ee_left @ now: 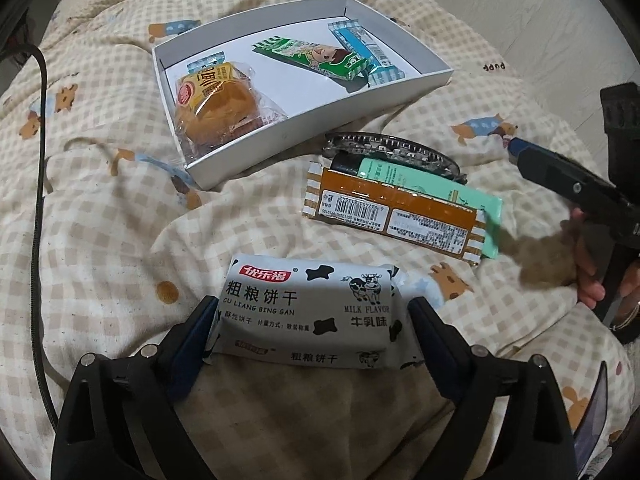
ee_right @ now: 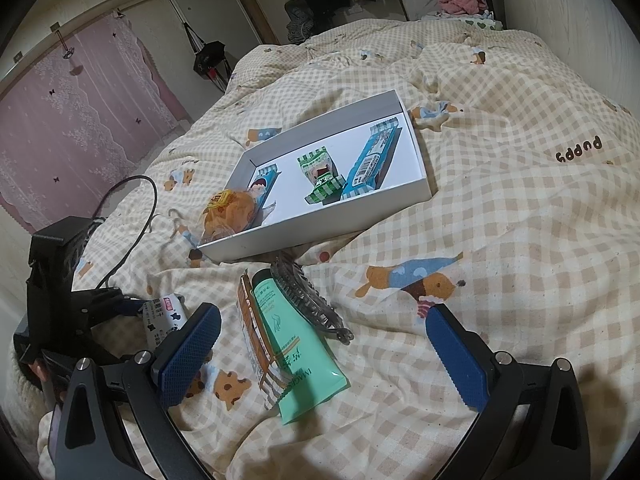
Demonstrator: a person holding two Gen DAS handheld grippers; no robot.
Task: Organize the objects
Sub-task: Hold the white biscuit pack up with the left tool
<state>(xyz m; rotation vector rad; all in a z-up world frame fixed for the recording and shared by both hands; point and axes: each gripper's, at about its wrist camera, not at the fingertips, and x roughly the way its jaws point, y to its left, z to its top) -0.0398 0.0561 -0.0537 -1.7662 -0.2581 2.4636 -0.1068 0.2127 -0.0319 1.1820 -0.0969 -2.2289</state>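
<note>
Biscuit packet [ee_left: 308, 316] between left gripper [ee_left: 312, 320] fingers.

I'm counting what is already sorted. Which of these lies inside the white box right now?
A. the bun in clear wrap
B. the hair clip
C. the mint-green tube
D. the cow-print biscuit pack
A: the bun sits in a corner of the white box, while the green tube, biscuit pack and hair clip lie outside on the quilt.
</note>
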